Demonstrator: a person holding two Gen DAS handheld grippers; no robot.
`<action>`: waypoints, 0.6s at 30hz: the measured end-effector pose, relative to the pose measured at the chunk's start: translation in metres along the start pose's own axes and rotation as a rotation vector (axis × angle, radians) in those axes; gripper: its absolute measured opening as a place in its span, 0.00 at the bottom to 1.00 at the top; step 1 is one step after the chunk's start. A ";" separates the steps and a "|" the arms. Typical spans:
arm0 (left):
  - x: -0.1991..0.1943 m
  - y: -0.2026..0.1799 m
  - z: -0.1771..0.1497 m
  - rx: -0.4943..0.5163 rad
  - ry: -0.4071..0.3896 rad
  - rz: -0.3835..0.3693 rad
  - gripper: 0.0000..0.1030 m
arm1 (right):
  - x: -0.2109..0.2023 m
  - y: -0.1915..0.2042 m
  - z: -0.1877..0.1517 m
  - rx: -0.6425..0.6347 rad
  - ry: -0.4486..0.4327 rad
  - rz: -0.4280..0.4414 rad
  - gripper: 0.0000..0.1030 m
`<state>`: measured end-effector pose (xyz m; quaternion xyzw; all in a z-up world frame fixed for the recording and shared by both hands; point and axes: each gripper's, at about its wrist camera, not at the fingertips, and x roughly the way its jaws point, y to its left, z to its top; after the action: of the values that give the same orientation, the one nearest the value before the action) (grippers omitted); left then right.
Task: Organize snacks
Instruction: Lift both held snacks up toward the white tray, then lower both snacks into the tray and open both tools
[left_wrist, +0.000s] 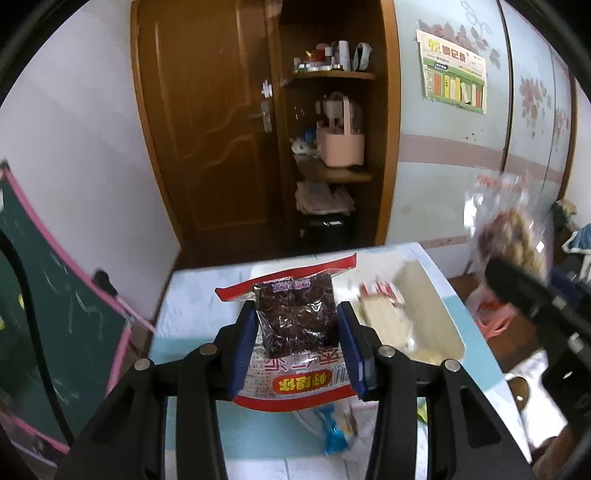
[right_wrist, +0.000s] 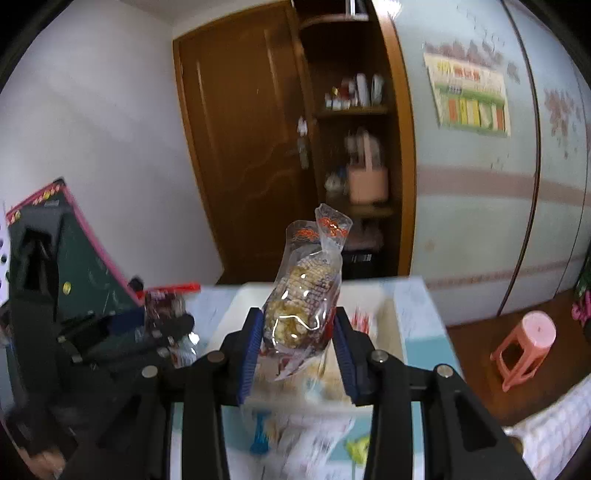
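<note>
My left gripper (left_wrist: 297, 317) is shut on a red-edged packet of dark dried fruit (left_wrist: 295, 314), held up above the table. In the right wrist view that same packet (right_wrist: 164, 306) and the left gripper (right_wrist: 173, 325) show at the left, blurred. My right gripper (right_wrist: 297, 321) is shut on a clear bag of pale round snacks (right_wrist: 303, 295), which stands up between the blue pads. From the left wrist view this bag (left_wrist: 513, 229) hangs at the right, blurred, above the black right gripper's body. A cream tray (left_wrist: 424, 291) on the table holds a red-and-white packet (left_wrist: 380, 295).
The table (left_wrist: 192, 295) has a light blue and white cloth. A blue wrapper (left_wrist: 334, 432) lies near its front. A green chalkboard (left_wrist: 55, 295) leans at the left. Behind are a brown door (left_wrist: 207, 129) and shelves with a pink basket (left_wrist: 340, 144). A pink stool (right_wrist: 524, 343) stands on the floor at the right.
</note>
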<state>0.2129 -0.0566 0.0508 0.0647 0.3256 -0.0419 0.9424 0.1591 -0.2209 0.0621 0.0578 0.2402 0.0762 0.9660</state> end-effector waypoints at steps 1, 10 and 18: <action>0.003 -0.002 0.007 0.007 -0.005 0.005 0.41 | 0.001 0.000 0.005 0.001 -0.010 -0.005 0.37; 0.055 -0.009 0.042 0.013 0.048 0.008 0.41 | 0.042 -0.014 0.019 -0.015 0.013 -0.042 0.37; 0.109 -0.016 0.040 0.008 0.122 -0.004 0.41 | 0.086 -0.029 0.005 0.024 0.101 -0.038 0.38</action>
<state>0.3212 -0.0823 0.0128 0.0700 0.3822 -0.0412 0.9205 0.2399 -0.2350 0.0233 0.0610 0.2905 0.0578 0.9532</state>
